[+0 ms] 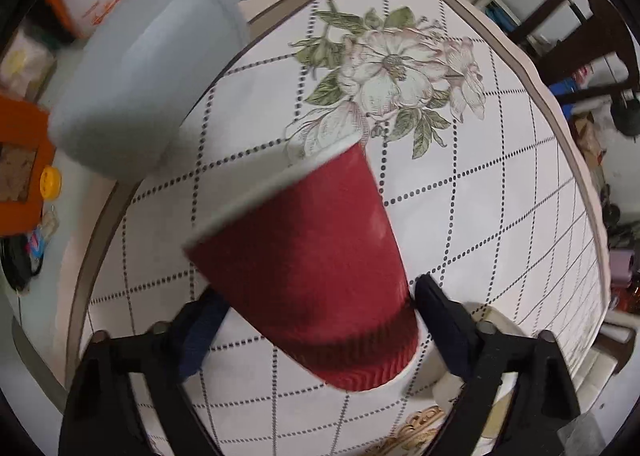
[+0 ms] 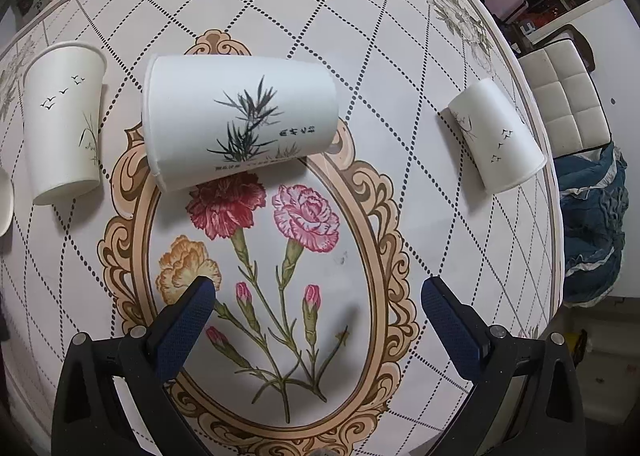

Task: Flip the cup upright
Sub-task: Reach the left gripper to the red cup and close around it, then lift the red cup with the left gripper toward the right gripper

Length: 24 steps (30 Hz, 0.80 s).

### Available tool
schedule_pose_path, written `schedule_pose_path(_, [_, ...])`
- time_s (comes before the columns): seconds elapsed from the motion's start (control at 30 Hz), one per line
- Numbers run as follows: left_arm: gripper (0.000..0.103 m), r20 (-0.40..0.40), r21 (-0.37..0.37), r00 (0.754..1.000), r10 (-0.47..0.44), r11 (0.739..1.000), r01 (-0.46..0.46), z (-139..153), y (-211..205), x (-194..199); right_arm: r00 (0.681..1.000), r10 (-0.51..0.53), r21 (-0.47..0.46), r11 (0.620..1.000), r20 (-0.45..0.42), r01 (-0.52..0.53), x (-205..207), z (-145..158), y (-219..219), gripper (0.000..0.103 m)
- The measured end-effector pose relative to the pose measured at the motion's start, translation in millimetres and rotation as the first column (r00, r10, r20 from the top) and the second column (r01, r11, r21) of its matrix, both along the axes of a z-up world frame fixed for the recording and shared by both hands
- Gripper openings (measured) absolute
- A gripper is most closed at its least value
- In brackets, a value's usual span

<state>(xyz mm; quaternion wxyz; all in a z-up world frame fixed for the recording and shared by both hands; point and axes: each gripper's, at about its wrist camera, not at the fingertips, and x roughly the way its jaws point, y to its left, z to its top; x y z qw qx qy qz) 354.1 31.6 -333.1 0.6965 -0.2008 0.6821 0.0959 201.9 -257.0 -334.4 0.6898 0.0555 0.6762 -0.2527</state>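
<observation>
In the left wrist view my left gripper is shut on a red paper cup, gripping it near its ribbed base. The cup is tilted, white rim pointing up and left, above the table. In the right wrist view my right gripper is open and empty above the flower print. A white cup with a bamboo print lies on its side ahead of it. A white cup with birds stands upright at the left. Another white cup stands upside down at the right.
The round table has a checked floral cloth. A pale blue-grey cylinder stands at the table's far left edge in the left wrist view. A dark chair and a padded white chair stand beyond the table edge. Clutter surrounds the table.
</observation>
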Motion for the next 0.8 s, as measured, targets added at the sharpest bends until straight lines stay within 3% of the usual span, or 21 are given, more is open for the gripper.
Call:
schedule_pose_path(0.13, [0.083,0.034,0.102,0.985,-0.168,0.981,0.164,6.9,-15.1,1.2,1.0,-0.001,-0.008,1.0,0.01,0.001,0.9,3.1,0.7,0.103])
schedule_pose_path(0.2, [0.082,0.042,0.145,0.964,-0.261,0.957,0.253,9.4,-22.2,-0.4,1.0,-0.005,-0.01,1.0,0.013,0.005,1.1,3.8,-0.4,0.103])
schedule_pose_path(0.33, [0.075,0.046,0.261,0.908,-0.417,0.882,0.392,16.2,-32.5,-8.9,1.0,-0.021,-0.013,1.0,0.015,0.021,-0.8,4.9,-2.0,0.103])
schedule_pose_path(0.53, [0.074,0.066,0.329,0.851,-0.521,0.816,0.475,31.0,-36.0,-26.4,0.999,-0.033,-0.023,0.999,0.04,0.034,-7.2,12.3,-0.2,0.103])
schedule_pose_path(0.67, [0.073,0.088,0.342,0.826,-0.556,0.796,0.5,45.6,-37.1,-40.7,0.997,-0.035,-0.027,0.999,0.064,0.037,-12.6,19.9,4.4,0.103])
schedule_pose_path(0.8, [0.073,0.117,0.357,0.817,-0.565,0.791,0.496,55.7,-53.7,-51.5,0.997,-0.028,-0.027,0.999,0.078,0.03,-21.8,24.7,7.1,0.103])
